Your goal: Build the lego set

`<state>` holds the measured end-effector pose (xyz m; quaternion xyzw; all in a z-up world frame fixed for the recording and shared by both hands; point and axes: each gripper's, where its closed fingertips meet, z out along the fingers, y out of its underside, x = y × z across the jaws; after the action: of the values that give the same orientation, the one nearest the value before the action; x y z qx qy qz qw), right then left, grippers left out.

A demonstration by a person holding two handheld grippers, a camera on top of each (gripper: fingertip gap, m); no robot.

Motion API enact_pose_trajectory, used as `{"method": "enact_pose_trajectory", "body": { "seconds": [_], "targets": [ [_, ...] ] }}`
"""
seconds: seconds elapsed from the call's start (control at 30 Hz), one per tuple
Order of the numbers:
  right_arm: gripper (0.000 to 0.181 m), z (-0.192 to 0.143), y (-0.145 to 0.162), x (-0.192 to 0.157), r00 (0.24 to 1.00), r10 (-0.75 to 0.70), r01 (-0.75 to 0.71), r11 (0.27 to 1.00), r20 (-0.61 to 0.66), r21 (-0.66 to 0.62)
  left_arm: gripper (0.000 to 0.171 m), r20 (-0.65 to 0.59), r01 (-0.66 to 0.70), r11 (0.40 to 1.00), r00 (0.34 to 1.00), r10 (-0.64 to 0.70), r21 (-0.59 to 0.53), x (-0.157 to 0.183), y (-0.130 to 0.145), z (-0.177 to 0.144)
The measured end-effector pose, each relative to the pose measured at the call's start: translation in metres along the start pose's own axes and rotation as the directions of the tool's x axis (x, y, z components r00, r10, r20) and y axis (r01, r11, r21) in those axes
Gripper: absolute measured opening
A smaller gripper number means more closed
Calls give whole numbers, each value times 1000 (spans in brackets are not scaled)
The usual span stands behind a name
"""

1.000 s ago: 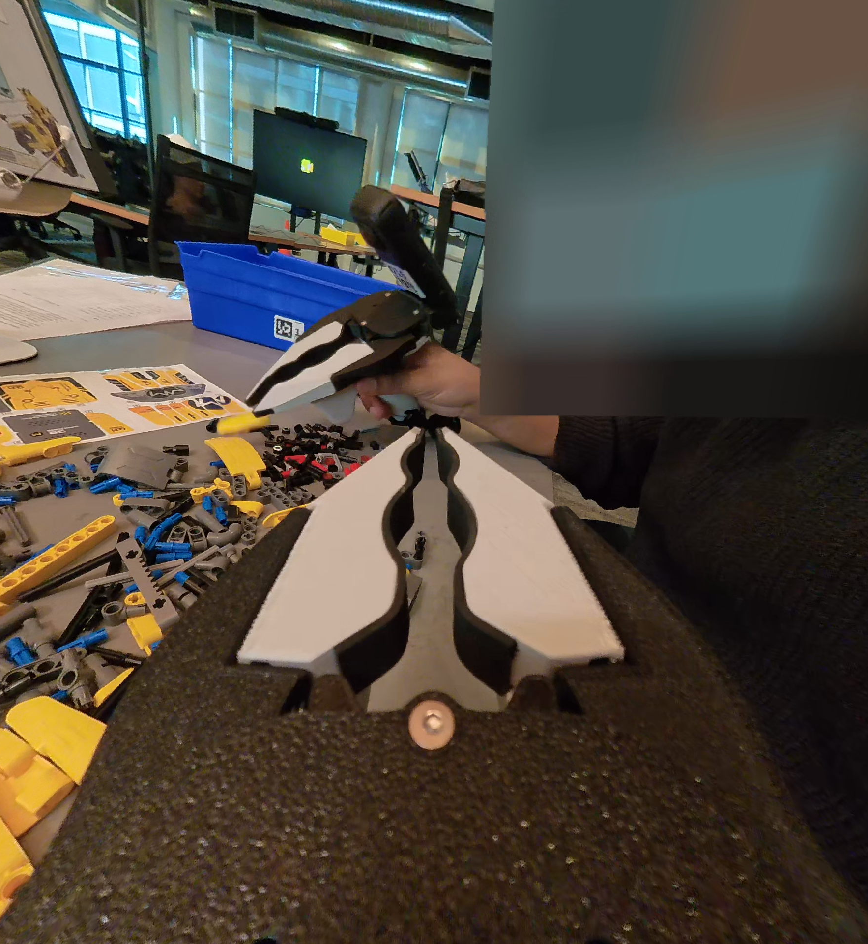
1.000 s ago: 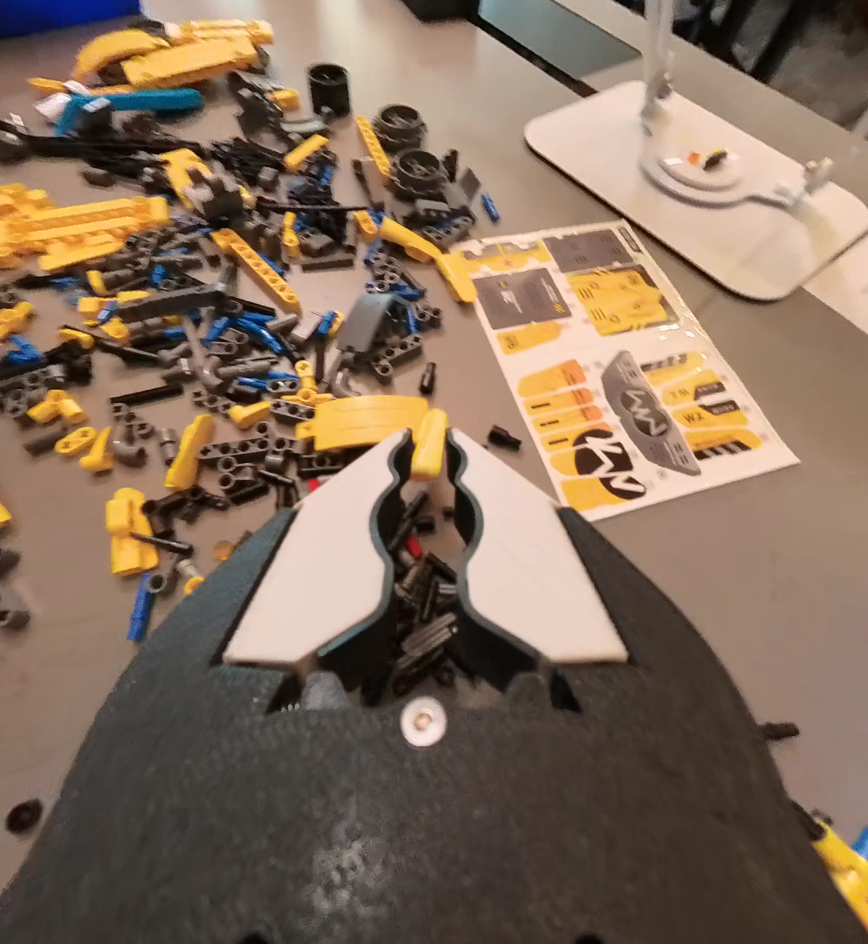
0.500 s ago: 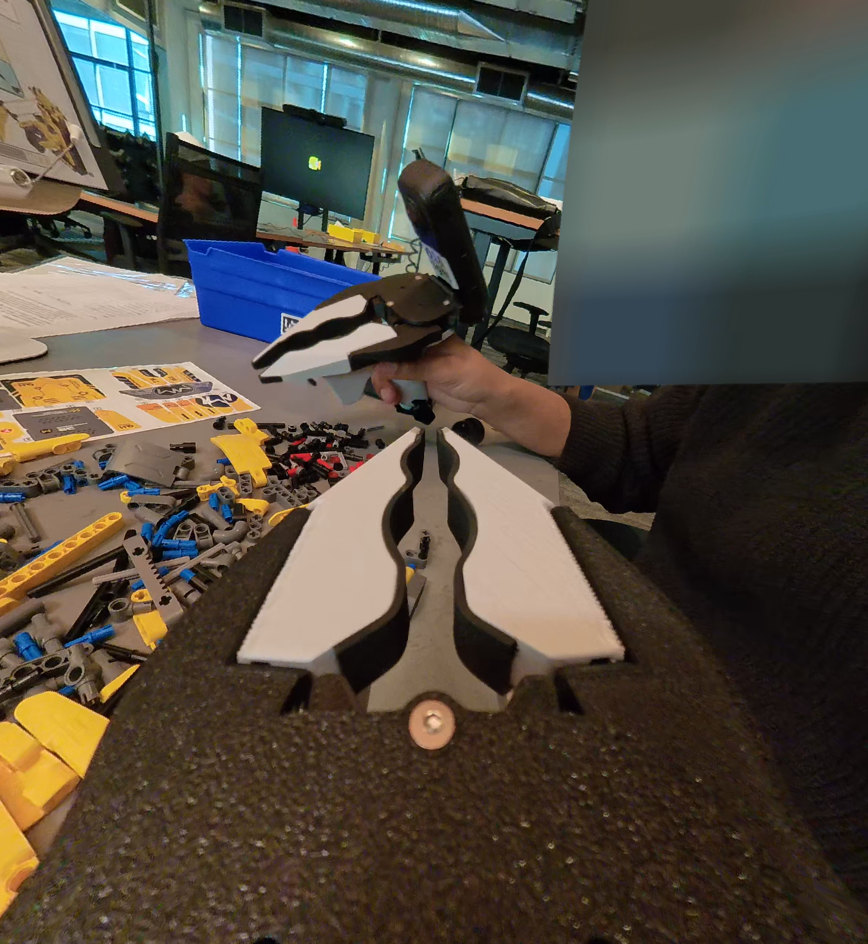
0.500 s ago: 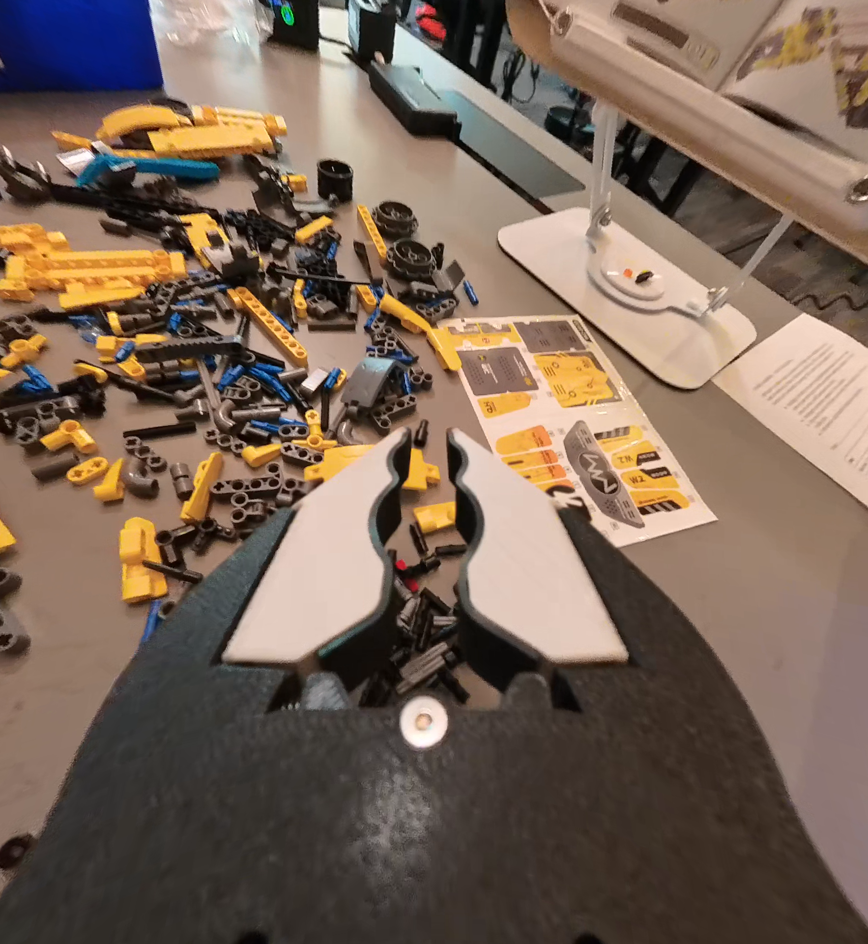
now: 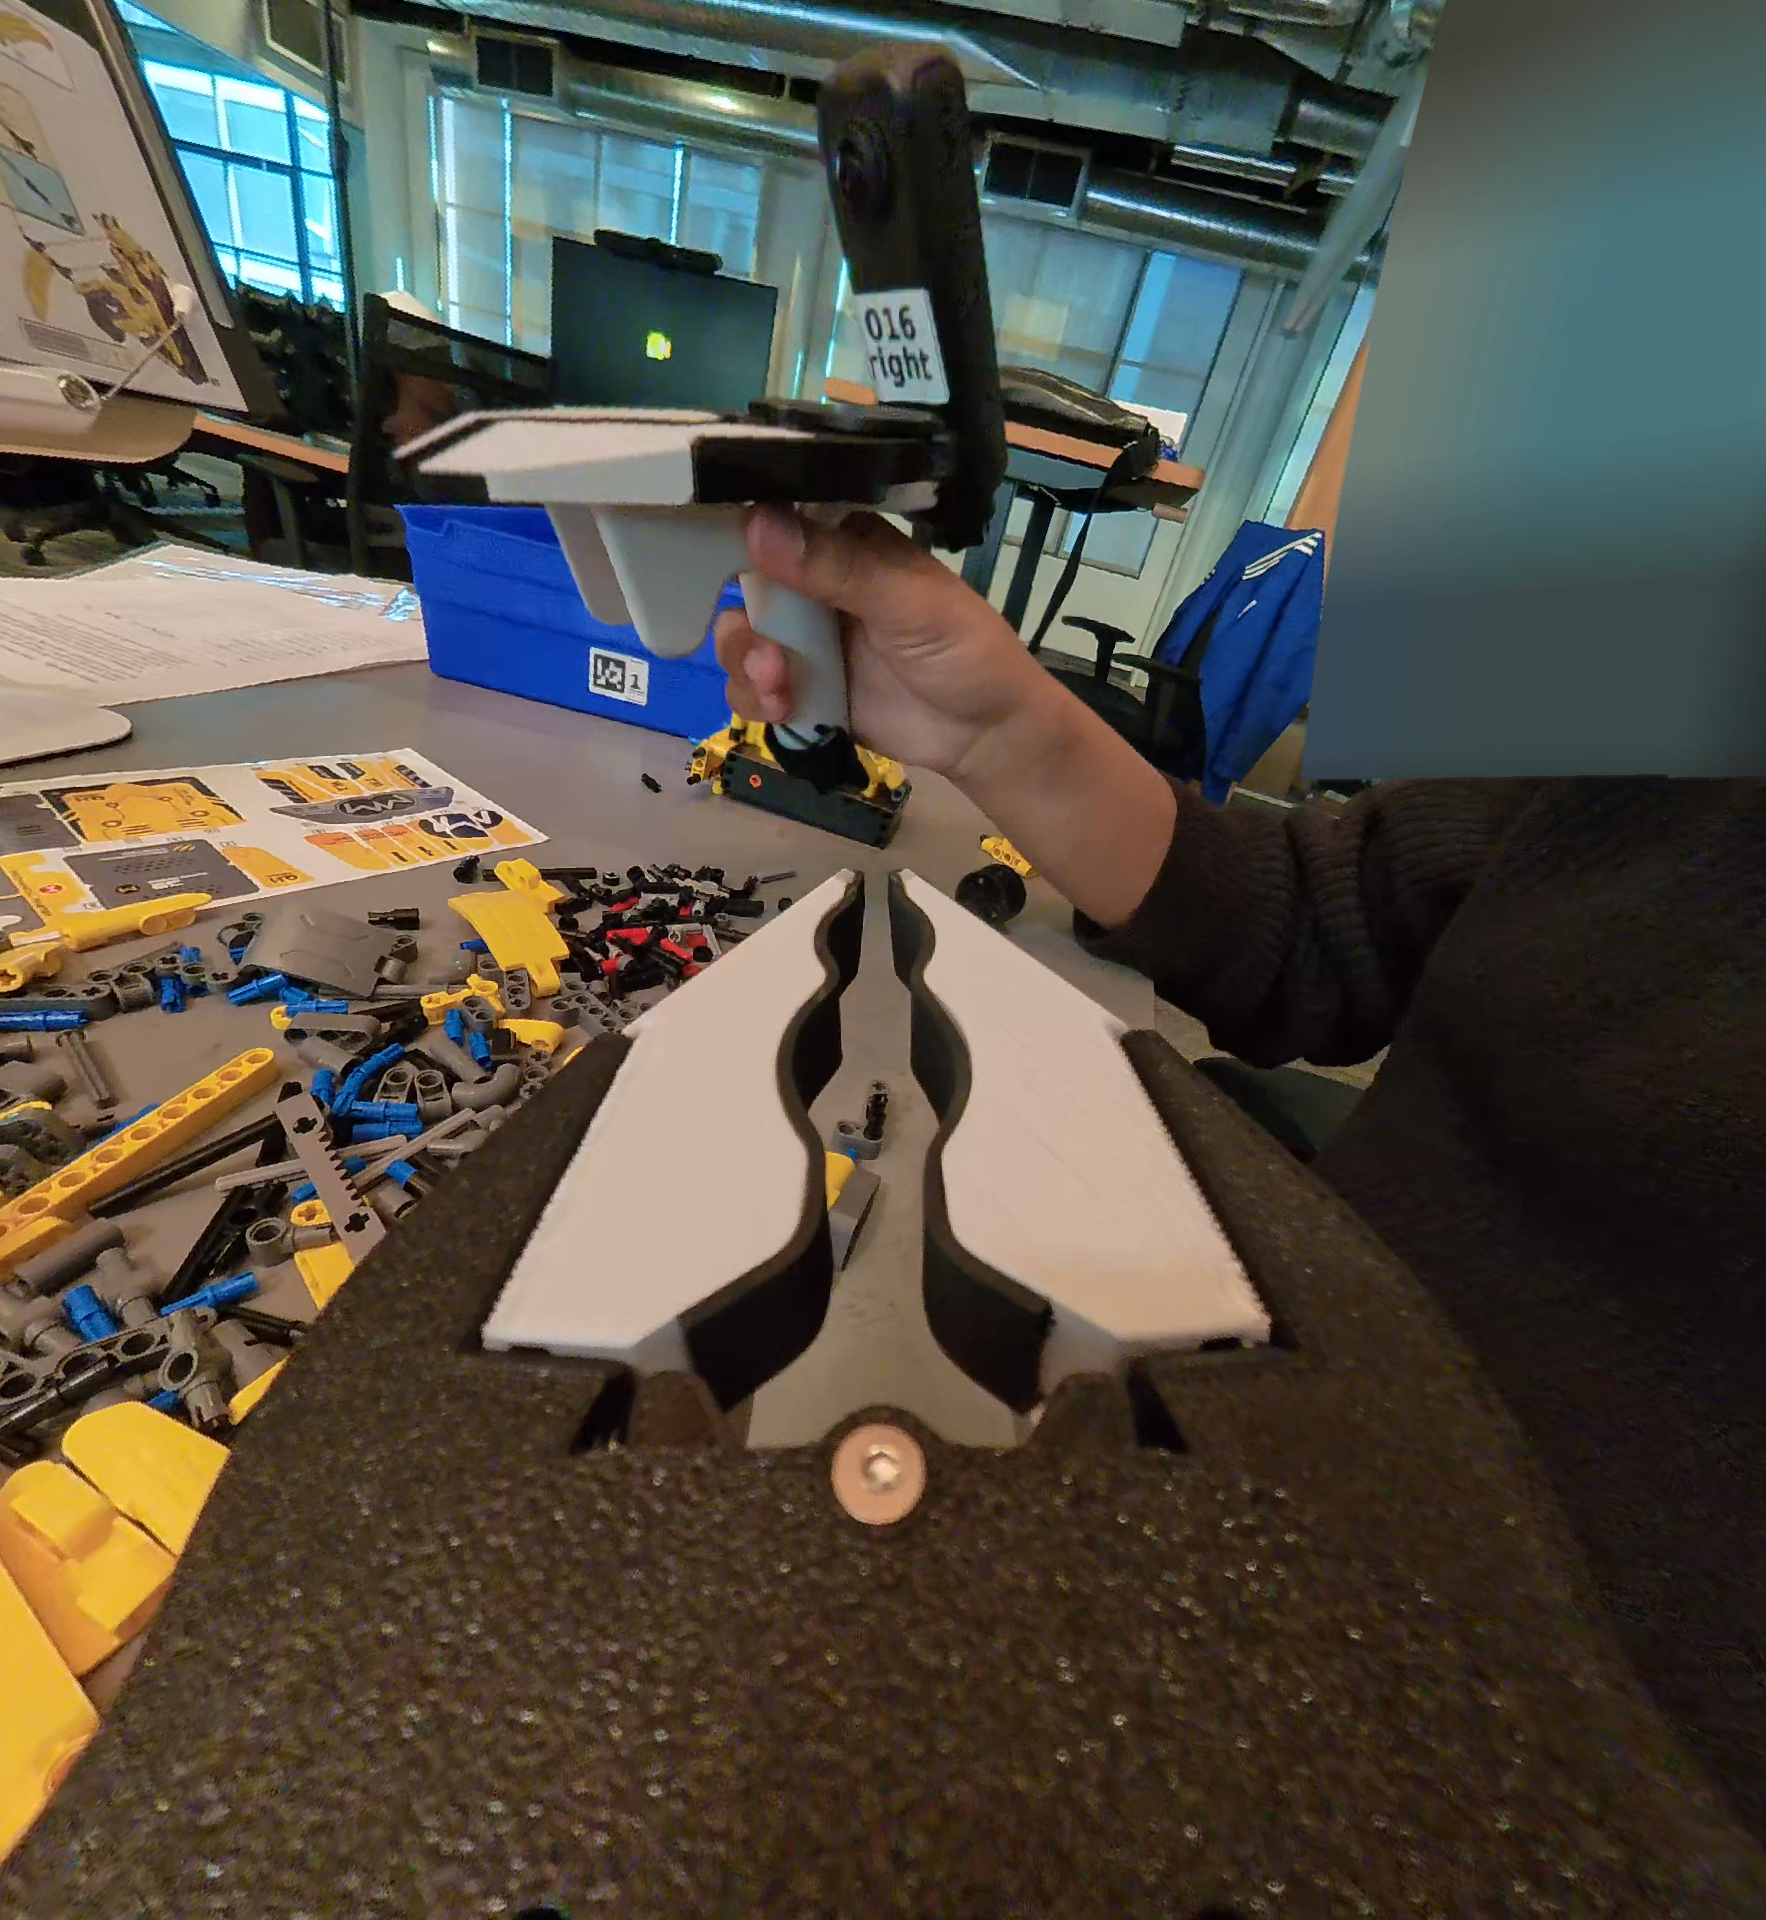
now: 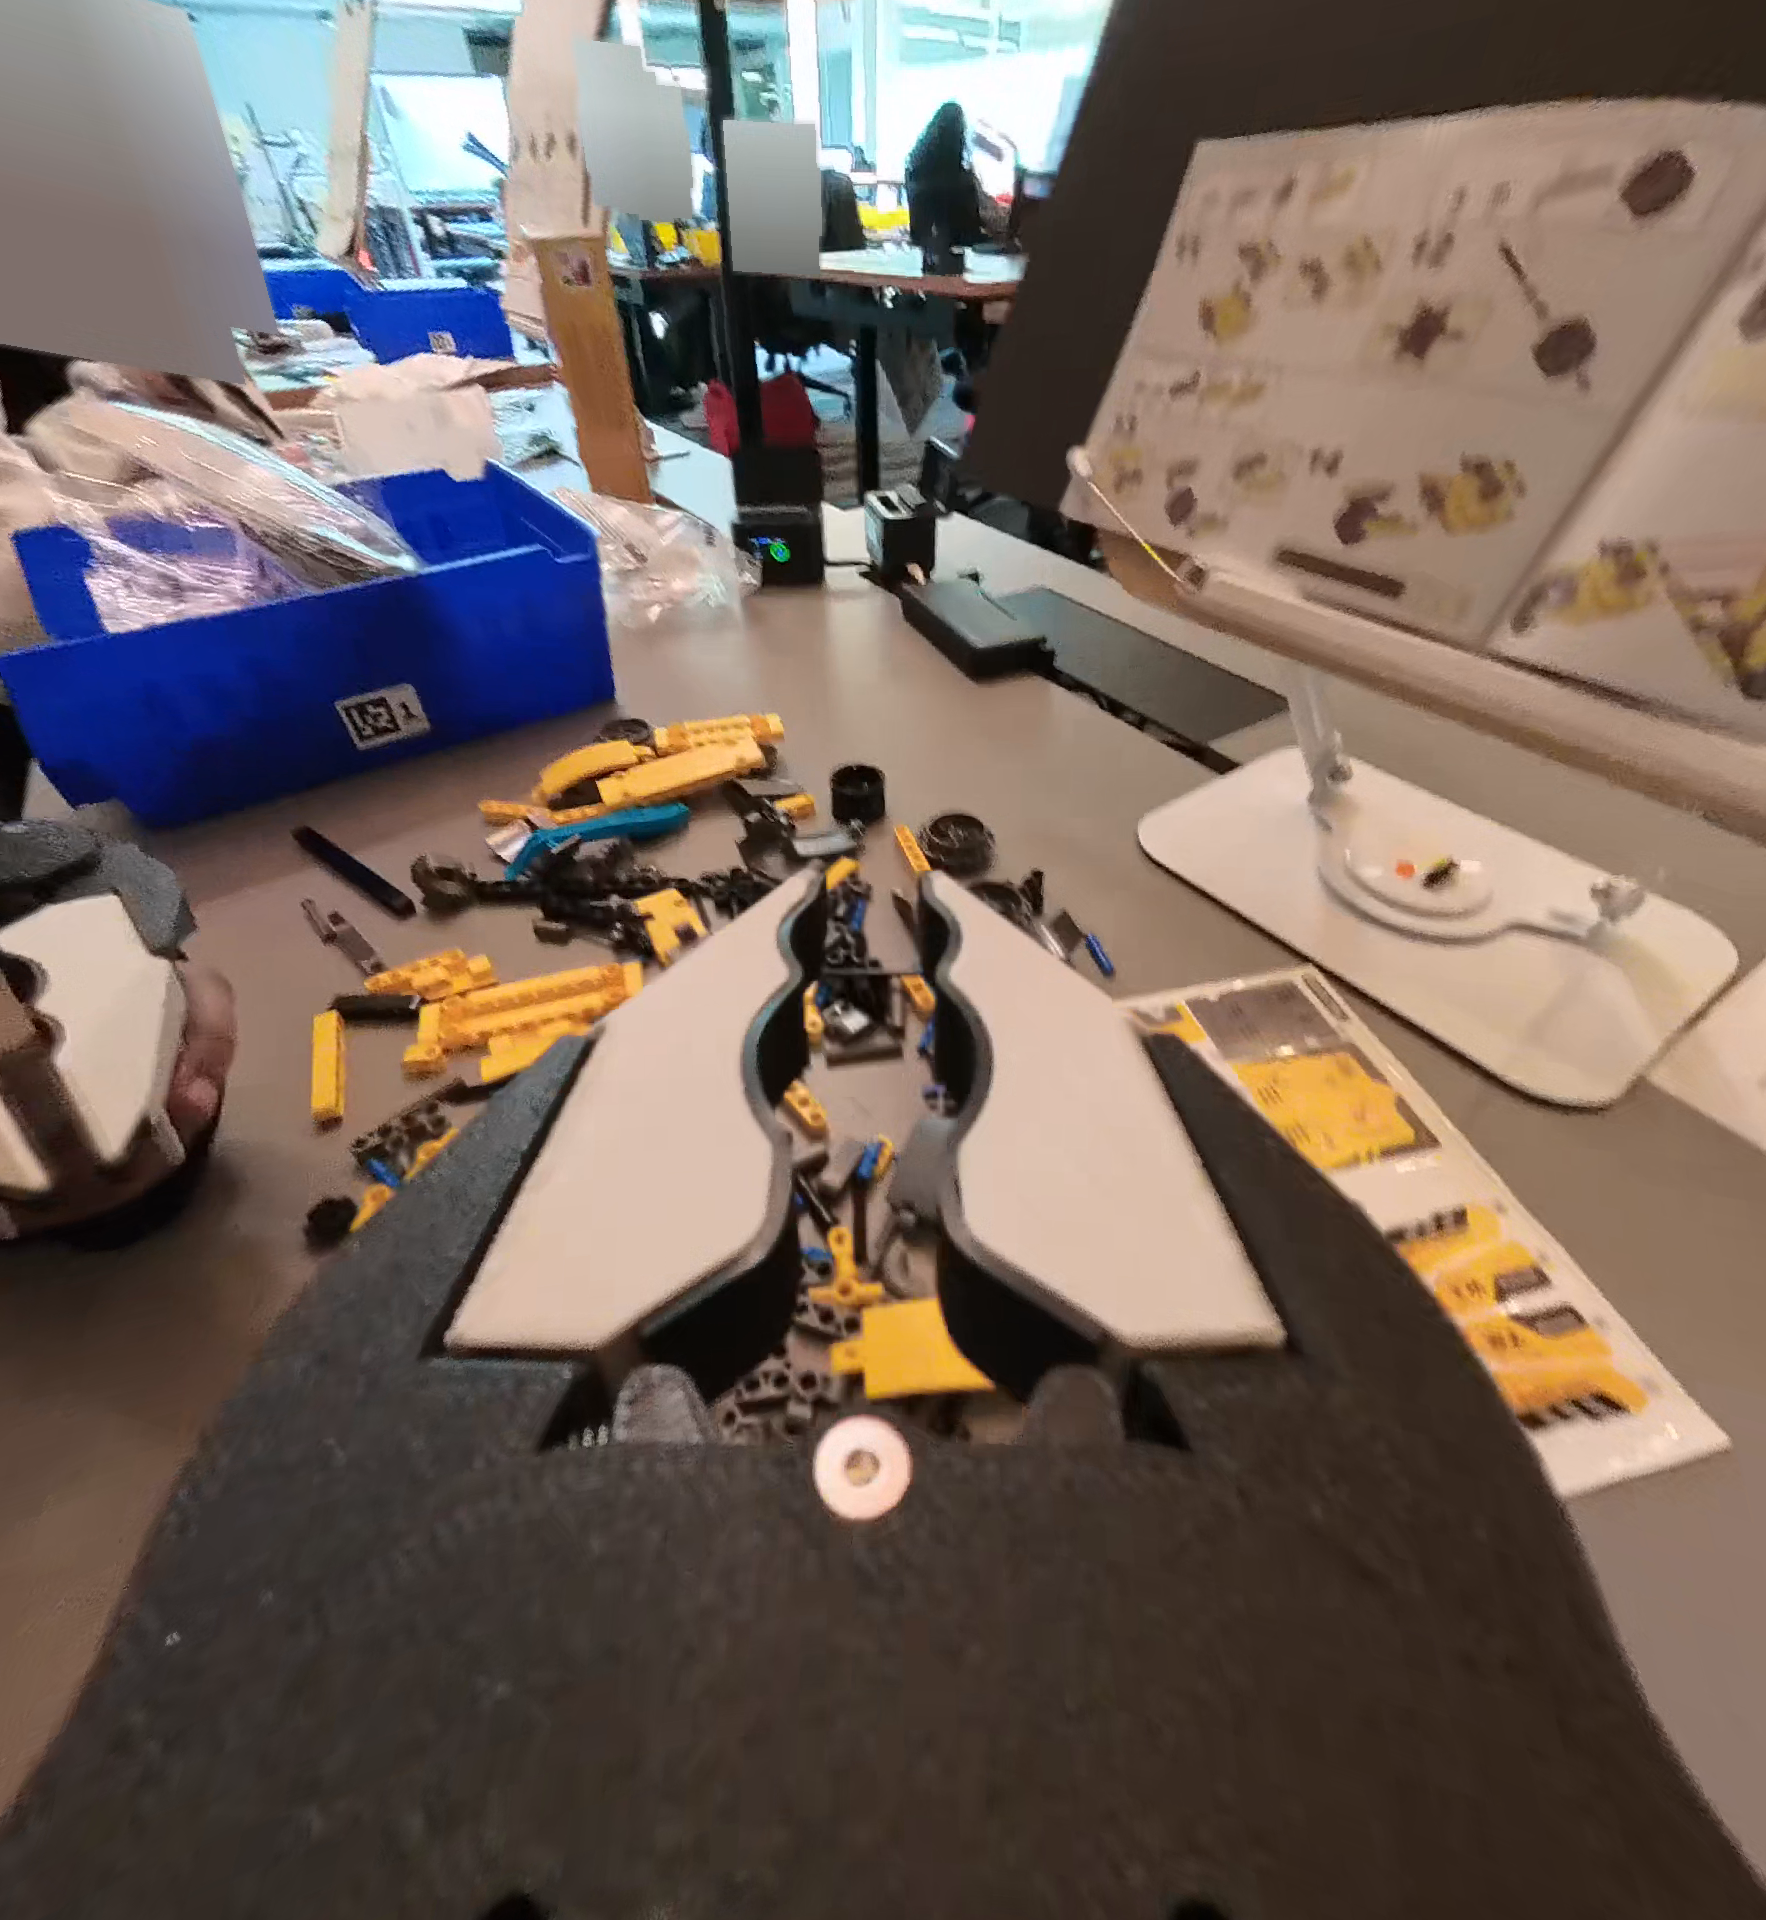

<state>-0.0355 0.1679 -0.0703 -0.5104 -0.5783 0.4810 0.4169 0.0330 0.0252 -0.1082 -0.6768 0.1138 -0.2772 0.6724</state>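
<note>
Above scattered bricks (image 6: 505, 997), right gripper (image 6: 868, 894) hangs empty, narrowly parted; left gripper (image 5: 874, 883) likewise.

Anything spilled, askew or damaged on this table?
Nothing looks damaged. The loose bricks are strewn over the table, not sorted, but that reads as a parts spread, not a spill. The sticker sheet lies flat and the booklet sits on its stand. Both tools, left and right, hold nothing.
</note>
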Motion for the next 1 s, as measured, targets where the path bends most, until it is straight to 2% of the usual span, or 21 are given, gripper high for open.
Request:
{"method": "enact_pose_trajectory", "body": {
  "seconds": [0.2, 0.4, 0.53, 0.77, 1.0],
  "targets": [
    [16, 9, 2, -9, 997, -79, 79, 996, 3, 37, 4, 2, -10, 1000, 1000, 10, 5, 1, 0, -1],
    [17, -4, -3, -2, 999, 15, -18, 995, 36, 102, 4, 3, -12, 1000, 1000, 12, 3, -1, 0, 0],
    [17, -9, -9, 1, 999, 29, -34, 991, 36, 128, 4, 6, -8, 1000, 1000, 8, 3, -2, -1, 1],
    [29, 3, 4, 2, 999, 41, -41, 999, 22, -4, 4, 9, -9, 1000, 1000, 9, 11, -3, -2, -1],
    [30, 28, 18, -4, 998, 48, -40, 985, 44, -168, 4, 12, -15, 1000, 1000, 15, 18, 1, -2, -1]
  ]
}}
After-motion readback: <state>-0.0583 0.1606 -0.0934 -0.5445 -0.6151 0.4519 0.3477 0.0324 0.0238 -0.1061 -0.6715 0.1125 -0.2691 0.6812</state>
